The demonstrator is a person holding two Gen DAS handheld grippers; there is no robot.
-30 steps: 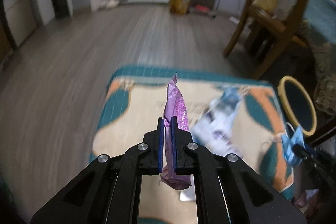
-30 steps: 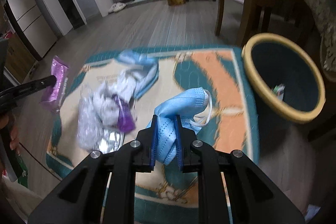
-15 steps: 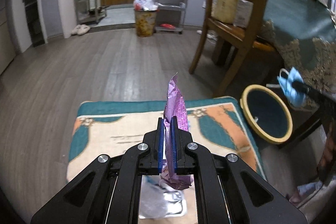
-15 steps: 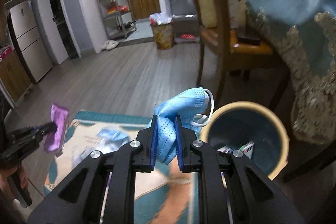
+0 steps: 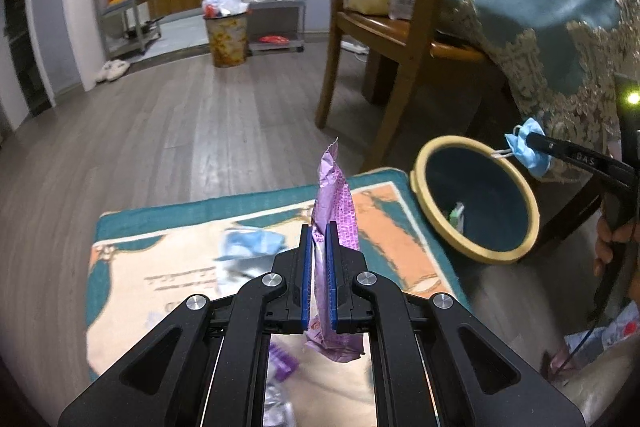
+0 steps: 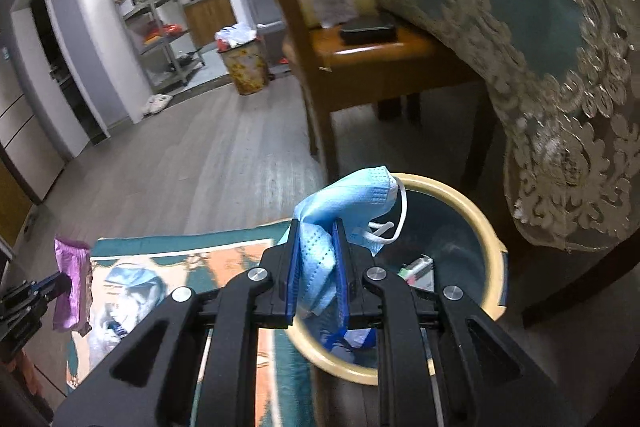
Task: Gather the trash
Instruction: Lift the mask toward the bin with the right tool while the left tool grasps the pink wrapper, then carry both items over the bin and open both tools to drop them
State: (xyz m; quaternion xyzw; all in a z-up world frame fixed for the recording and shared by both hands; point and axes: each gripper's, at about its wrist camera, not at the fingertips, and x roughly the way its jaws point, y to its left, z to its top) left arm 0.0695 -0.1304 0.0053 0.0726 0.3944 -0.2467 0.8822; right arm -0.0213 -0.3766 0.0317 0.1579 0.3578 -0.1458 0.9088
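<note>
The right gripper [image 6: 316, 263] is closed on the blue face mask [image 6: 340, 195] and has come above the open trash bin [image 6: 494, 251] since half a second ago (before, the bin was further ahead). The left gripper [image 5: 319, 267] still pinches the purple wrapper [image 5: 334, 203] over the rug [image 5: 132, 267], where another mask [image 5: 252, 243] and some blurred litter remain.
</note>
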